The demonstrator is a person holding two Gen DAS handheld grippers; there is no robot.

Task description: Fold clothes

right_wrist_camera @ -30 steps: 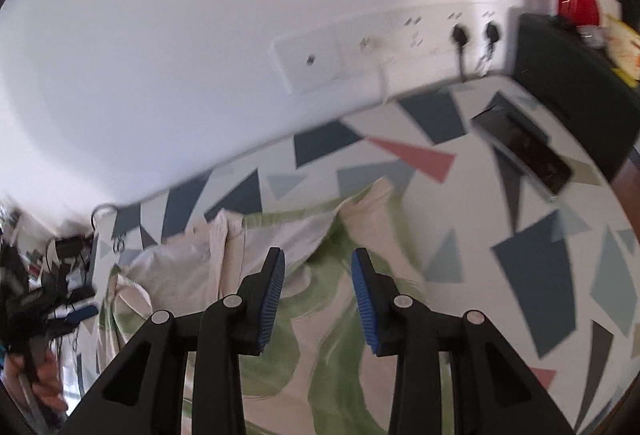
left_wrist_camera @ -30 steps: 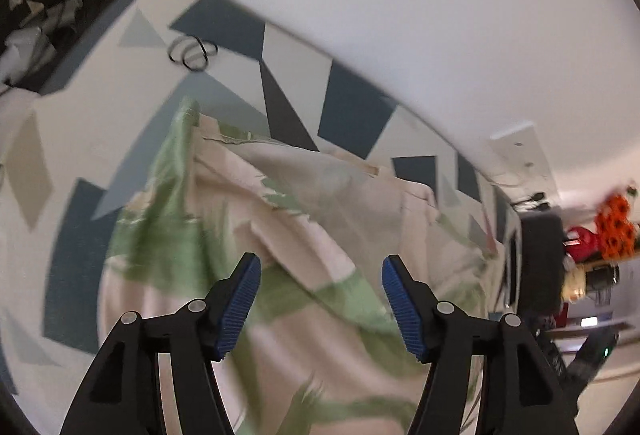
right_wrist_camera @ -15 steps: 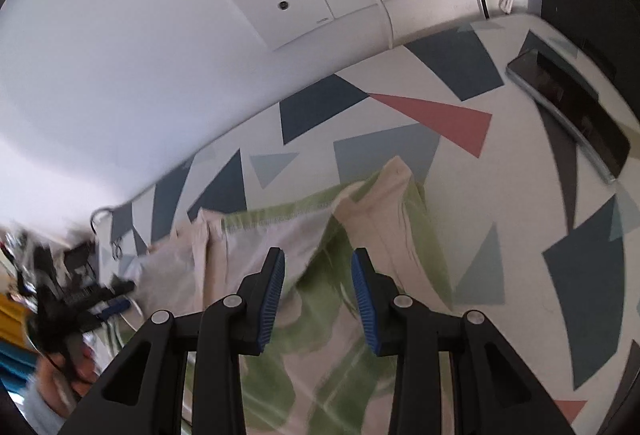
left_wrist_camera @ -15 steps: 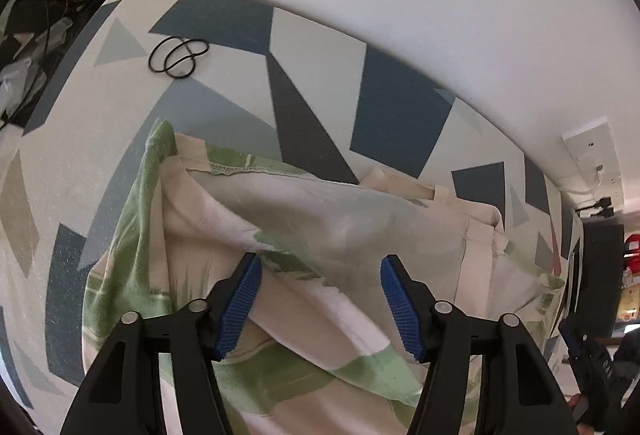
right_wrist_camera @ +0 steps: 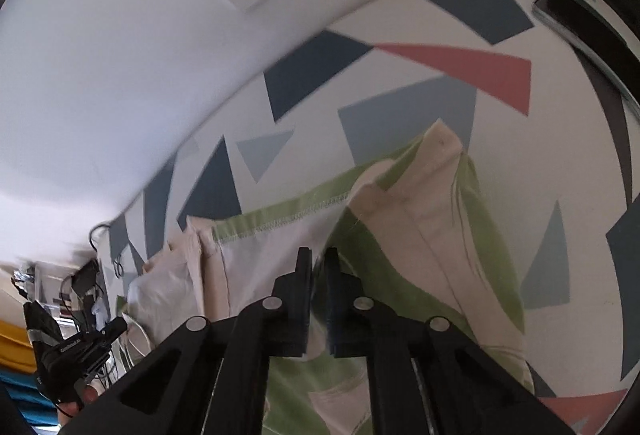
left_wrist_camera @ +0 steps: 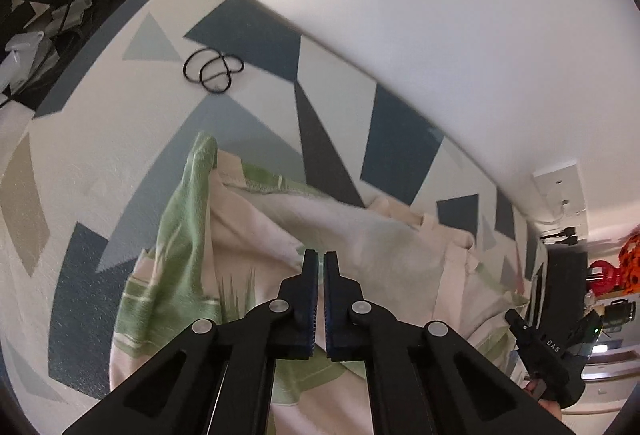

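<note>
Pinching both top edges for the fold

Clamping down, my left claw point(left_wrist_camera: 320, 259) has just closed on the cream-and-green garment point(left_wrist_camera: 380, 255), tips pinching a fold near its upper hem. My right claw point(right_wrist_camera: 316, 259) has likewise just closed, cloth caught between its tips below the green stitched hem. The garment lies rumpled on the patterned surface point(left_wrist_camera: 100, 163), near the wall. I should lift both claws evenly, keeping the edge taut, so the fold lands straight.
</note>
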